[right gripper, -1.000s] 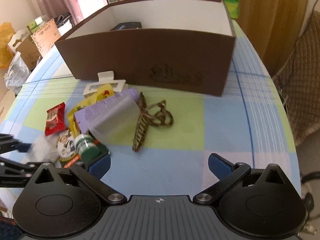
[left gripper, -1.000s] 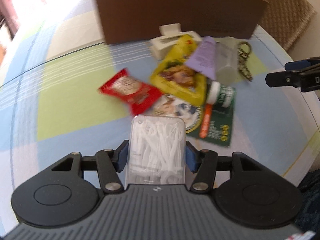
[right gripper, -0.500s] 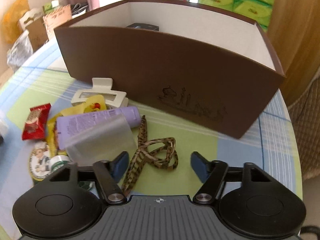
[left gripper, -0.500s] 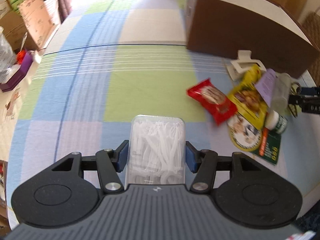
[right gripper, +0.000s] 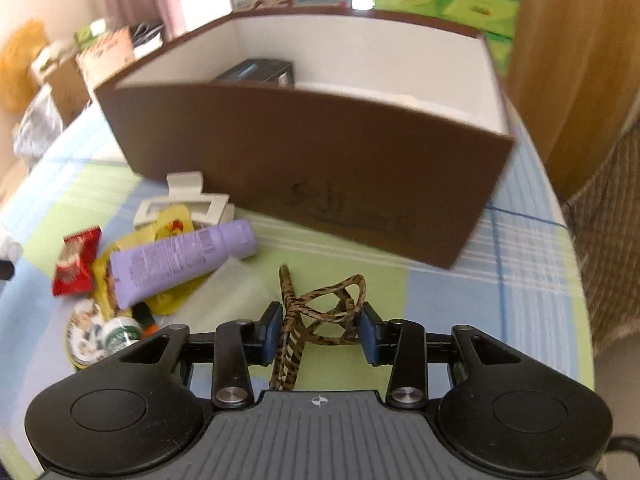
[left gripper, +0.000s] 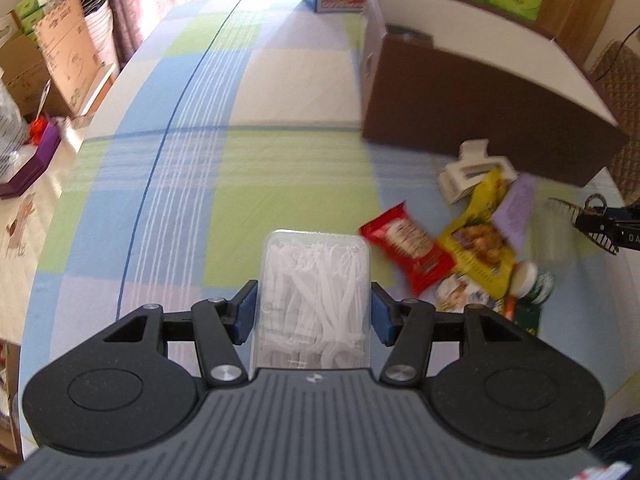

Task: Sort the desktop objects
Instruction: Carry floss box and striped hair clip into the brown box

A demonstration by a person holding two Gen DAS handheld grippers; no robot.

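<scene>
Left claw (left gripper: 314, 314) clamps floss-pick case (left gripper: 314, 296), right claw (right gripper: 320, 334) pinches hair clip (right gripper: 316, 316), only right view shows brown box (right gripper: 304, 152) interior

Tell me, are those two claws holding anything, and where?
Left gripper clamps a clear plastic box of white floss picks by its long sides. Right gripper pinches a leopard-print hair clip across its looped end.

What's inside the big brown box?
Inside the brown box, a dark, small box stands at the back left against the white wall. To its right lies something flat and white. The front wall hides the floor, so anything else inside cannot be seen.
</scene>
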